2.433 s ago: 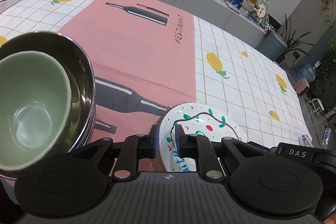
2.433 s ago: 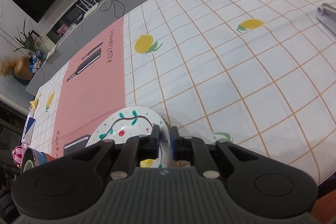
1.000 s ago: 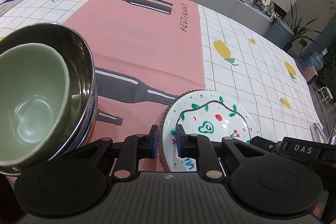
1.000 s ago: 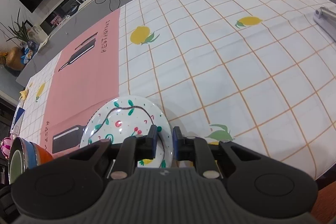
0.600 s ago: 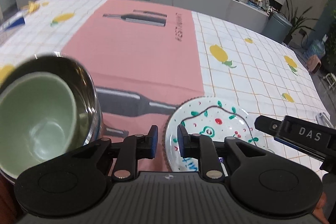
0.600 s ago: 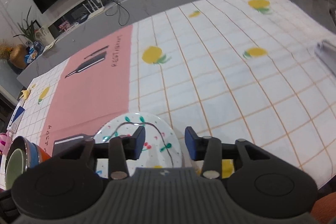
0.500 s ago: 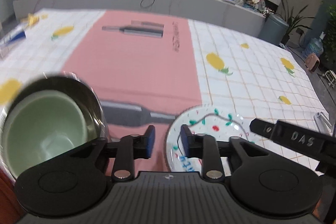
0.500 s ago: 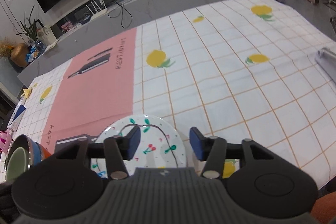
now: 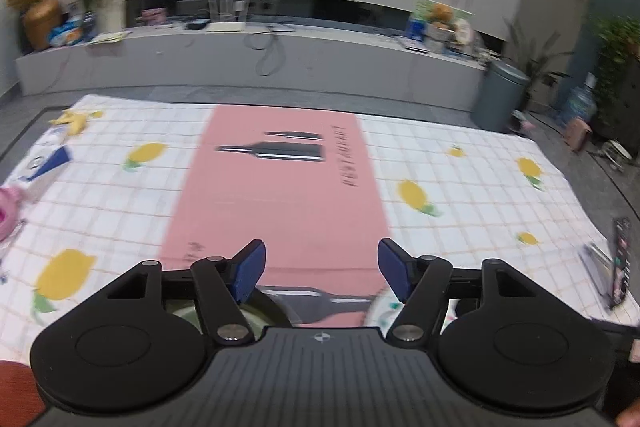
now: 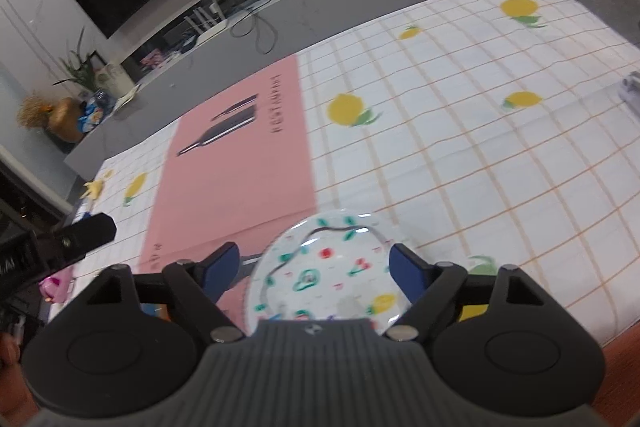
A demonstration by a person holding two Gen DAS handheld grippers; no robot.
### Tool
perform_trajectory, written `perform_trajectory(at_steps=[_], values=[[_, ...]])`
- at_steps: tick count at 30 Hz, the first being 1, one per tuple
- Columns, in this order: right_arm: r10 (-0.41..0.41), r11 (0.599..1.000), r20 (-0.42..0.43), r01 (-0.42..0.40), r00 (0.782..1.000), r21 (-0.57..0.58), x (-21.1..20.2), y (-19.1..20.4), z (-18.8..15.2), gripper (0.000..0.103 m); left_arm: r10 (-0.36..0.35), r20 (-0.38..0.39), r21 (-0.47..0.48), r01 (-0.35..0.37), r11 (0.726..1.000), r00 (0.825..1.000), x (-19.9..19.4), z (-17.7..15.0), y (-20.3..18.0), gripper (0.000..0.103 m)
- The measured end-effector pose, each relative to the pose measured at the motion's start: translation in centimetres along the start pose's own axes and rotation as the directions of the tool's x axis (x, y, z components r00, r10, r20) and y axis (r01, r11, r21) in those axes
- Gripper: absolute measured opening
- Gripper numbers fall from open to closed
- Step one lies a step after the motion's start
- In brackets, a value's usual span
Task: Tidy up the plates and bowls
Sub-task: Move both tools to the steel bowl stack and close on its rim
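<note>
A white plate [image 10: 332,267] with painted cherries and leaves lies flat on the tablecloth near its front edge. My right gripper [image 10: 314,263] is open above it, holding nothing, its blue pads apart on either side. In the left wrist view only a sliver of the plate [image 9: 384,307] shows behind my right finger. My left gripper [image 9: 322,267] is open and empty, raised over the pink strip. The stacked bowls [image 9: 260,311], green inside steel, are mostly hidden behind my left finger.
The tablecloth [image 10: 480,167] is white checked with lemons and a pink bottle-print strip [image 9: 280,195]. A pink object [image 9: 6,211] and blue card [image 9: 52,161] lie at the left edge. A dark device [image 9: 620,263] lies at the right edge.
Both grippers opened wide, let go of the plate and lifted back. The plate now lies flat on the cloth. The bowls dropped out of the left view behind the fingers.
</note>
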State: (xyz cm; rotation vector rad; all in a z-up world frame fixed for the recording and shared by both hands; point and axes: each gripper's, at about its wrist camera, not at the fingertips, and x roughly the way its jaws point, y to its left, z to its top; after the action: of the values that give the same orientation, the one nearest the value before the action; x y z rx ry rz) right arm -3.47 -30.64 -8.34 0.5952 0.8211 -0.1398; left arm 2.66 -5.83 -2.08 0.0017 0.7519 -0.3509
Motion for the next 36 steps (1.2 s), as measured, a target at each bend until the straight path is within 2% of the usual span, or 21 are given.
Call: perform_trajectory(at_steps=[5, 10, 14, 19, 21, 28, 33, 36], values=[[0.073, 0.997, -0.077, -0.072, 0.994, 0.022, 1.2, 2.0, -0.3, 0.082, 0.049, -0.022, -0.071, -0.051, 0.996, 0.999, 0.2, 0.2, 3.9, 0.076], [0.126, 0.992, -0.163, -0.12, 0.978, 0.051, 3.1, 4.2, -0.8, 0.082, 0.118, -0.124, -0.149, -0.136, 0.979, 0.985, 1.2, -0.3, 7.9, 0.076], [0.155, 0.988, -0.221, -0.145, 0.963, 0.062, 4.7, 5.9, -1.1, 0.082, 0.079, -0.173, -0.216, -0.116, 0.97, 0.982, 1.8, -1.2, 10.2, 0.076], [0.231, 0.972, -0.293, -0.208, 0.928, 0.108, 6.3, 8.0, -1.7, 0.082, 0.066, -0.193, -0.234, -0.111, 0.966, 0.979, 1.6, -1.9, 11.8, 0.076], [0.238, 0.971, -0.319, -0.217, 0.917, 0.102, 6.8, 8.9, -2.1, 0.082, 0.032, -0.22, -0.258, -0.09, 0.962, 0.975, 1.7, -2.3, 12.5, 0.076], [0.194, 0.981, -0.397, -0.179, 0.897, 0.074, 8.8, 10.2, -3.5, 0.08, -0.04, -0.334, -0.279, -0.058, 0.959, 0.942, 3.3, -4.0, 13.2, 0.076], [0.183, 0.983, -0.435, -0.16, 0.882, 0.088, 10.0, 10.2, -4.2, 0.072, -0.1, -0.409, -0.376, -0.068, 0.924, 0.907, 5.0, -5.1, 14.0, 0.071], [0.182, 0.983, -0.45, -0.151, 0.874, 0.103, 10.7, 10.2, -4.3, 0.07, -0.103, -0.427, -0.399, -0.085, 0.913, 0.899, 5.6, -5.5, 14.3, 0.069]])
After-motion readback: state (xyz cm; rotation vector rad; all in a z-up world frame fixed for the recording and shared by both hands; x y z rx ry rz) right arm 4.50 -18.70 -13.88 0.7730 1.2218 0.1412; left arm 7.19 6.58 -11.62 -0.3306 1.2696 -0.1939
